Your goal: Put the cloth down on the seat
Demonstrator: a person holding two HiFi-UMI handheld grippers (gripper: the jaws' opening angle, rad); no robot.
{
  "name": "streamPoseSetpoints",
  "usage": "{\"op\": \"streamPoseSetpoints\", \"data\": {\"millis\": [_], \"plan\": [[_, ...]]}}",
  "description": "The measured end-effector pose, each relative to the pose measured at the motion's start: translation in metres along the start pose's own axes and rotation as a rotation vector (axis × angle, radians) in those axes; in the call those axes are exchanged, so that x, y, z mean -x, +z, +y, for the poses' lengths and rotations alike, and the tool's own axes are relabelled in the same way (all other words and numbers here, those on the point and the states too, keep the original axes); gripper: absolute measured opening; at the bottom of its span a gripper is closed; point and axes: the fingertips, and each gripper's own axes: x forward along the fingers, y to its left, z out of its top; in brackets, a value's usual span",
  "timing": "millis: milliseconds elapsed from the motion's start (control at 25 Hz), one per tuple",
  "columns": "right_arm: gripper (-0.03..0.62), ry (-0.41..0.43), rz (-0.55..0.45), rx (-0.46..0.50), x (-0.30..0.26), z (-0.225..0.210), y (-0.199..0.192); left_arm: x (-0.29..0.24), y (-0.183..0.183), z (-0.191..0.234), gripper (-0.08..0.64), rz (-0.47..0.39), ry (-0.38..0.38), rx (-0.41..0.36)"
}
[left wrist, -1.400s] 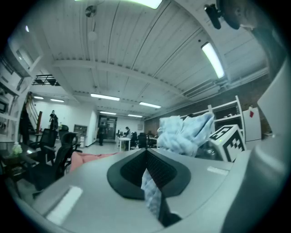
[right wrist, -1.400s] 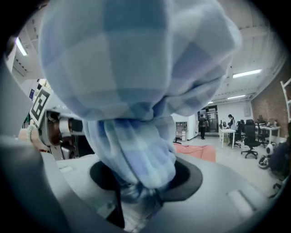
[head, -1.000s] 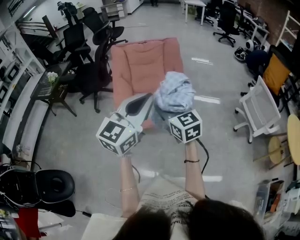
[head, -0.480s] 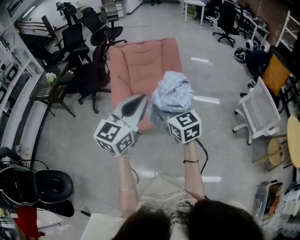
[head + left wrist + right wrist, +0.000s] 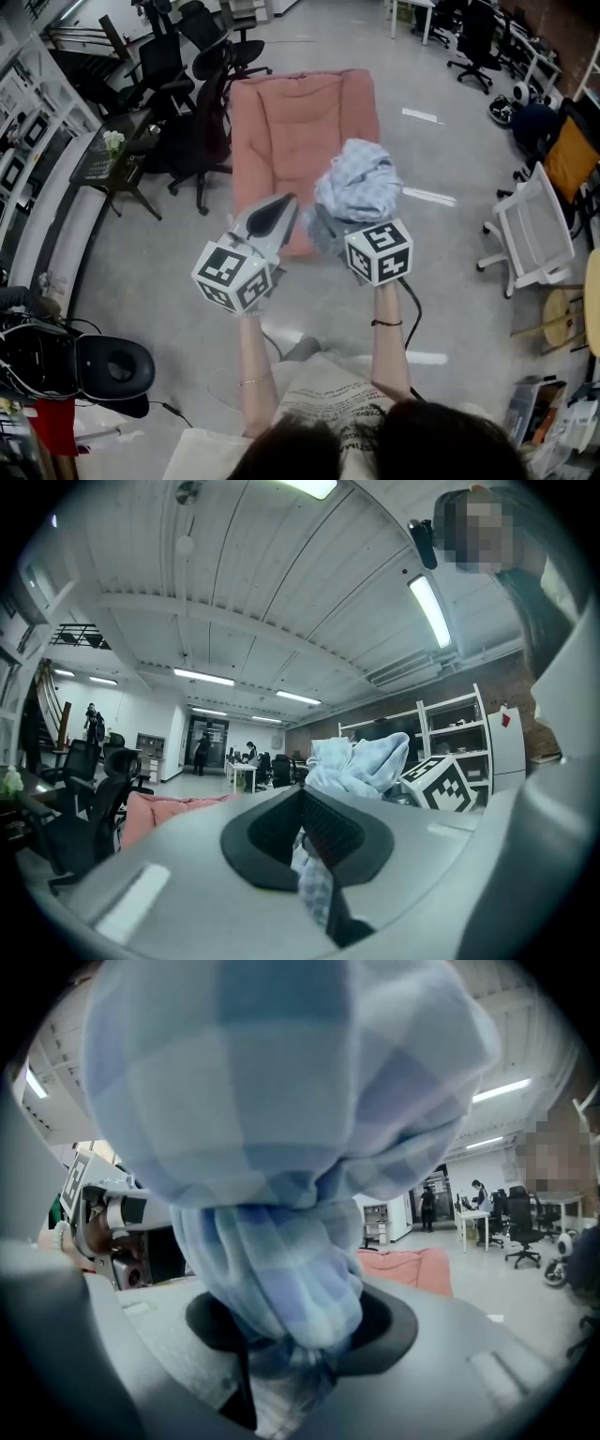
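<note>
A bunched blue checked cloth (image 5: 356, 183) is held up in the air in front of the person, over the near end of the pink padded seat (image 5: 300, 122) on the floor. My right gripper (image 5: 325, 221) is shut on the cloth's lower part; in the right gripper view the cloth (image 5: 281, 1147) fills most of the picture above the jaws (image 5: 300, 1340). My left gripper (image 5: 281, 206) is beside it on the left, jaws together, with a strip of the cloth (image 5: 314, 883) pinched between them. The seat (image 5: 169, 808) lies beyond the jaws.
Black office chairs (image 5: 202, 122) and a small dark table with flowers (image 5: 112, 155) stand left of the seat. A white chair (image 5: 530, 225) is at the right. A black round stool (image 5: 112, 366) sits at the near left. Grey floor surrounds the seat.
The person has shifted a little, so the room slid in the head view. Both grippers keep the same hold on the cloth at the same height.
</note>
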Motion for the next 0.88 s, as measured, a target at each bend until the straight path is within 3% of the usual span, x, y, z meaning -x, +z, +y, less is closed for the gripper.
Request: {"op": "streamPoseSetpoints", "data": {"millis": [280, 880], "plan": [[0.224, 0.0, 0.001, -0.037, -0.027, -0.021, -0.005, -0.02, -0.017, 0.03, 0.008, 0.03, 0.004, 0.025], [0.224, -0.029, 0.199, -0.053, -0.119, -0.068, -0.049, -0.083, -0.068, 0.129, 0.008, 0.087, -0.022, 0.144]]}}
